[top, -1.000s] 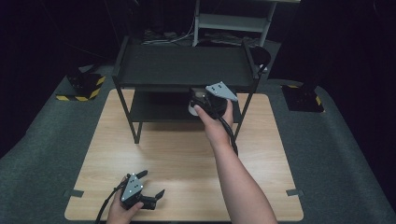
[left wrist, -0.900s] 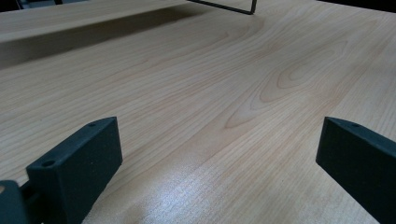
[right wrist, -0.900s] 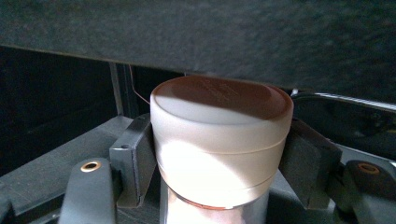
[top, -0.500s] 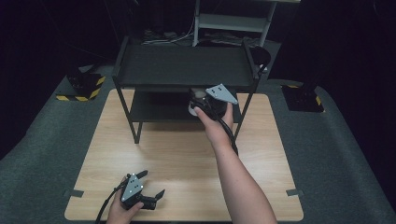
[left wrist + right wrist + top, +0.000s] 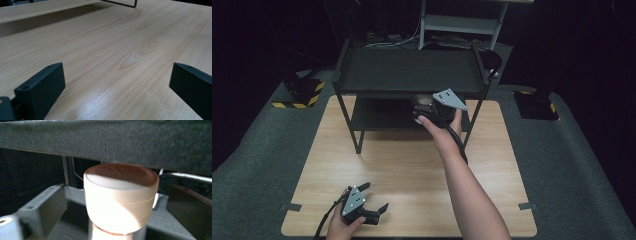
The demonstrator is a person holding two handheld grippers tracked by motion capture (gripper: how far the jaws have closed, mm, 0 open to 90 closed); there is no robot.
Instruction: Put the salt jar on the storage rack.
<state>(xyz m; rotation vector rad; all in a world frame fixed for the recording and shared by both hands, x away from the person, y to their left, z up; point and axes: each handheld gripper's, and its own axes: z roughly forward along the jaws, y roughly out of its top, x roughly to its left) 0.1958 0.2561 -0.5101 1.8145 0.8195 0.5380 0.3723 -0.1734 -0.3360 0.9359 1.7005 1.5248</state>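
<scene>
Cream-capped bottle (image 5: pixel 121 197) standing on lower shelf (image 5: pixel 372 120) of black rack, far centre. Right gripper (image 5: pixel 117 220) jaws just opened, spread either side of cap, not pressing. Likely light, rigid, smooth plastic; grip cap sidewall squarely. Left gripper (image 5: pixel 373 202) spread, idle near-left on table (image 5: pixel 412 170).

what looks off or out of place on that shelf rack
Nothing stands out. The pale capped container stands upright on the rack's lower shelf, between the open jaws of the right gripper, which have just been opening. No spill or damage shows.

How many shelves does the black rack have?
2: the top shelf and the lower shelf under it, where the right gripper reaches with a cream jar between its jaws.
</scene>
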